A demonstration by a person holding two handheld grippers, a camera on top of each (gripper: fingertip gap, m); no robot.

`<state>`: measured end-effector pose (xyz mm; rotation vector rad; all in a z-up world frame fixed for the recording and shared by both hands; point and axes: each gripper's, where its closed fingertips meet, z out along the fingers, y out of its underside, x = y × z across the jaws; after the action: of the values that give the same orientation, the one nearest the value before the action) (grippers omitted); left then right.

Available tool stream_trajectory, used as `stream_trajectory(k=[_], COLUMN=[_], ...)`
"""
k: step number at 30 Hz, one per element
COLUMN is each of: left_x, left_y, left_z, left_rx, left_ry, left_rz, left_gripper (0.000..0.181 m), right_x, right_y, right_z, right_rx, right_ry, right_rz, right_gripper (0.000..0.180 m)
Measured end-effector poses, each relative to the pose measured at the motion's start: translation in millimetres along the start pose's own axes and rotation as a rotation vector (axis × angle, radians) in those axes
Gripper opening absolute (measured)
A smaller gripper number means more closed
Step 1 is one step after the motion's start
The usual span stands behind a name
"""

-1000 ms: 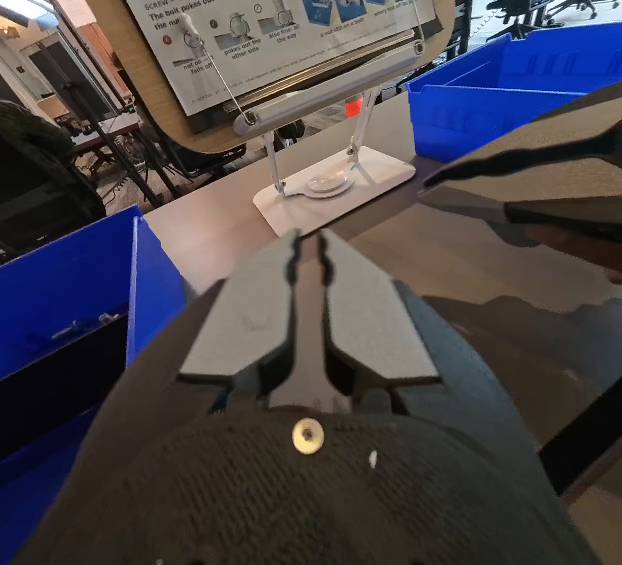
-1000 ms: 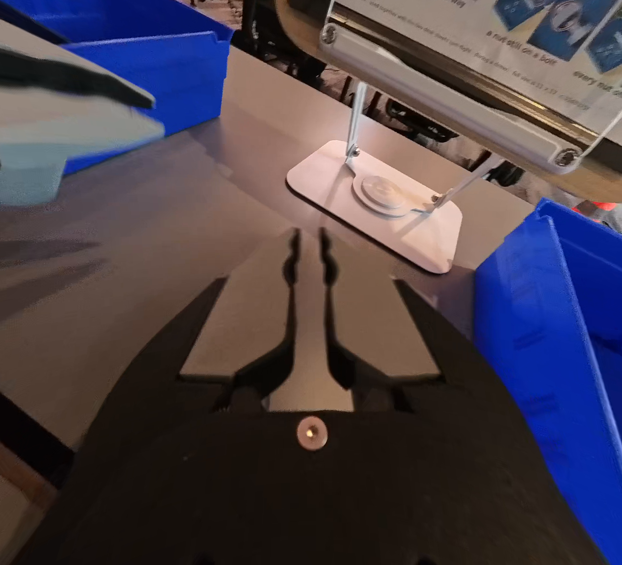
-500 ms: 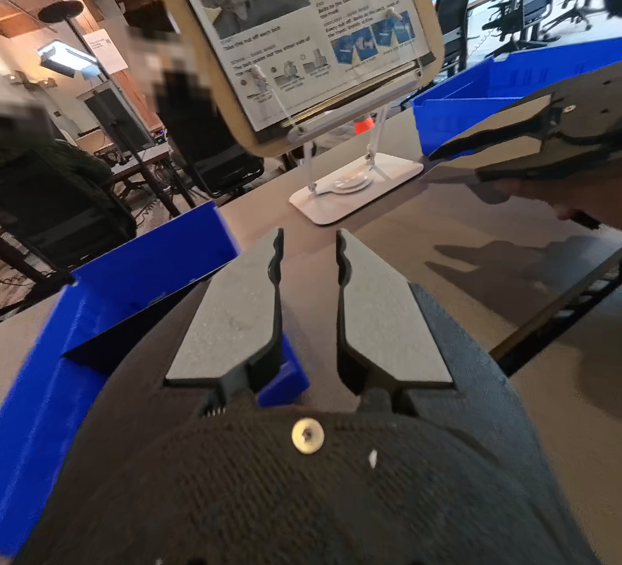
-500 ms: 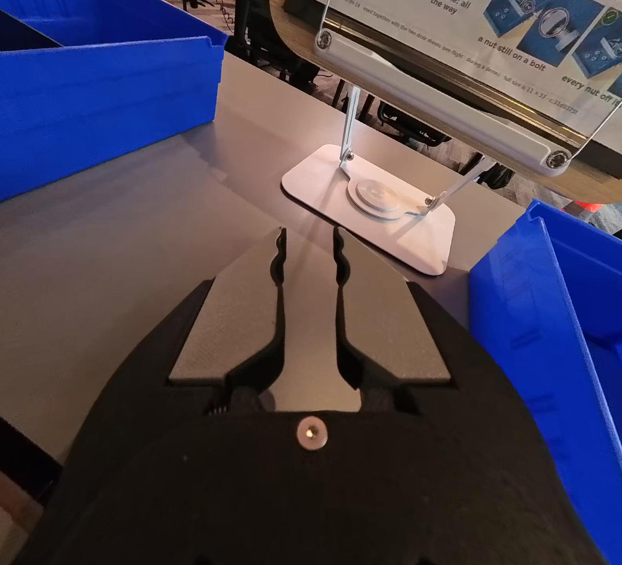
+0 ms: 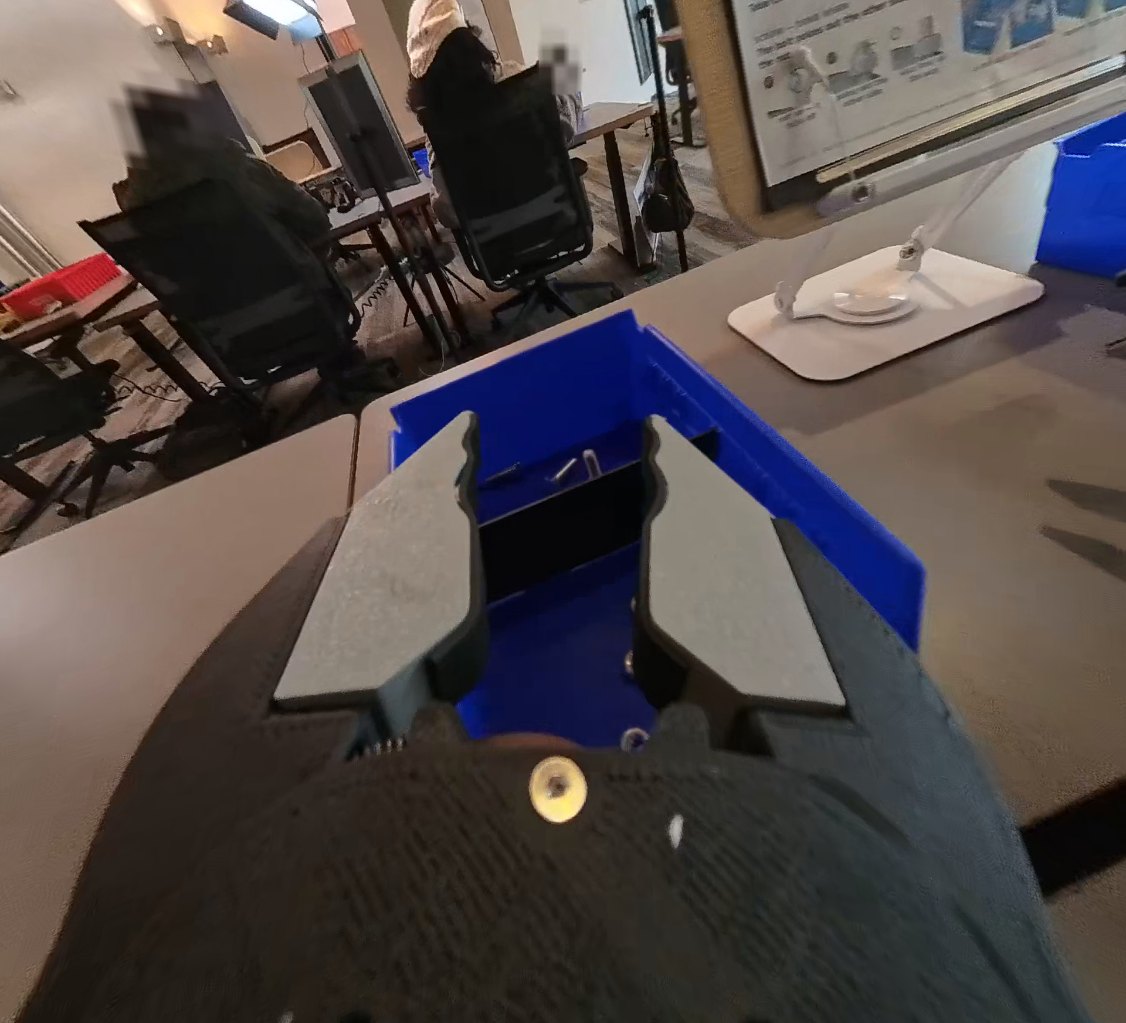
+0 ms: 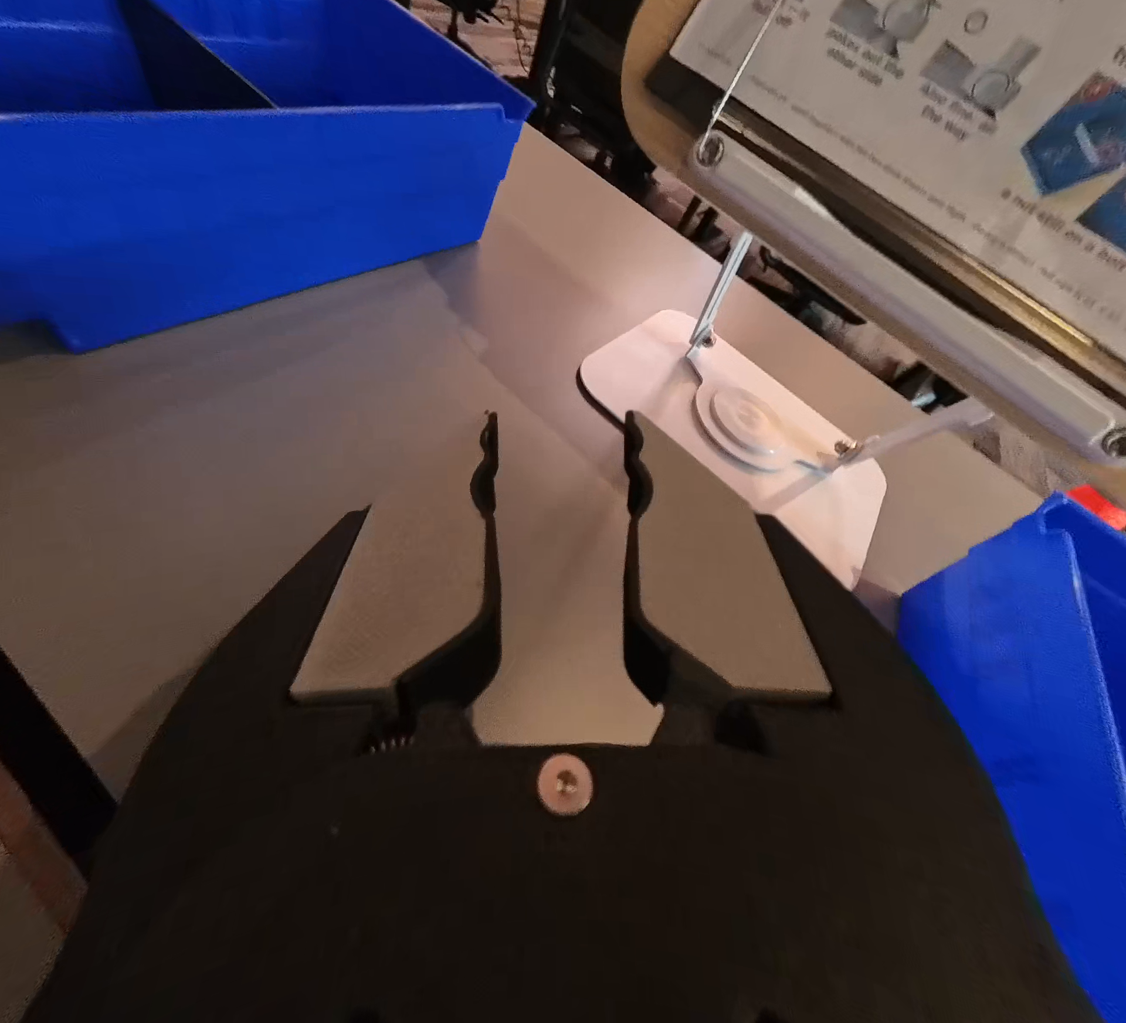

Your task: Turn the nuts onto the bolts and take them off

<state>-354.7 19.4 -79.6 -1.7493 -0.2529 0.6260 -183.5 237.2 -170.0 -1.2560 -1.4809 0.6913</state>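
The left gripper (image 5: 557, 442), a black printed tong with grey padded fingers, has spread its jaws wide from the near-closed stance of a second ago and now hangs empty over the blue plastic bin (image 5: 853, 531) on its side, having swung there from above the grey tabletop (image 5: 152, 598). Between its fingers, small silvery nuts (image 5: 633, 740) lie on the bin floor in the near compartment, and beyond the black divider (image 5: 560, 531) several slim metal bolts (image 5: 563, 469) rest loose in the far one. The right gripper (image 6: 555, 426) has likewise parted its jaws and grasps nothing, poised above bare table with a second blue bin (image 6: 1005, 689) just beside it. Farther back stands the white-based stand (image 6: 749, 433) carrying an instruction sheet (image 6: 914, 37). I judge that the hardware is untouched and the left tong is lining up for a first pick.
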Motion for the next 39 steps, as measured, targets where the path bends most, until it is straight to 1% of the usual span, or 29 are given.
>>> stream_trajectory(k=[2,4,7,9,11,12,15,18,23,27,29,32,35,39], left_x=[-13.3,-31.2,-43.4,-45.3,-50.1,-54.7,-49.7,-44.0,-34.9,-26.6,-20.0,-8.0,-7.5,-3.0], left_y=[6.4,10.6,22.4,33.3,47.5,50.6,53.0,57.3,54.2,30.2,24.7,16.3,9.6,29.5], left_z=[7.5,14.1,25.5,29.0,28.6,26.8,26.0,28.6,27.9,26.7,34.9,55.2,82.5,118.7], left_rx=[0.014,0.047,0.031,0.017,-0.019,-0.022,-0.027,-0.044,-0.056,-0.029,-0.092,-0.181,-0.238,-0.401], left_ry=[-0.004,-0.042,-0.013,0.004,-0.02,-0.042,0.011,0.021,0.015,0.015,0.054,0.151,0.152,0.153], left_rz=[0.001,0.019,-0.023,-0.056,-0.033,-0.029,-0.101,-0.113,-0.124,-0.084,-0.061,-0.084,-0.058,-0.019], left_gripper=[0.051,0.048,0.048,0.048,0.048,0.048,0.049,0.049,0.049,0.047,0.049,0.049,0.046,0.045], right_x=[-3.8,-13.8,-24.7,-27.2,-29.5,-28.7,-29.6,-29.7,-28.3,-24.9,-29.2,-30.9,-28.3,-24.3], right_y=[-5.6,-6.3,-4.2,-5.5,-7.9,-8.5,-4.3,-1.0,2.5,7.0,7.5,1.5,-5.0,-5.5], right_z=[-3.6,-8.1,-15.9,-20.6,-23.2,-23.2,-20.5,-20.8,-23.8,-24.5,-25.8,-30.2,-35.2,-38.5], right_rx=[0.018,0.024,0.043,0.068,0.083,0.087,0.067,0.05,0.061,0.061,0.056,0.081,0.116,0.129], right_ry=[-0.049,-0.113,-0.16,-0.161,-0.164,-0.155,-0.17,-0.188,-0.191,-0.136,-0.137,-0.122,-0.098,-0.068], right_rz=[0.003,-0.01,-0.054,-0.06,-0.067,-0.078,-0.066,-0.033,0.005,-0.021,-0.032,-0.043,-0.044,-0.057], right_gripper=[0.042,0.046,0.047,0.047,0.047,0.046,0.046,0.047,0.044,0.043,0.043,0.042,0.042,0.041])
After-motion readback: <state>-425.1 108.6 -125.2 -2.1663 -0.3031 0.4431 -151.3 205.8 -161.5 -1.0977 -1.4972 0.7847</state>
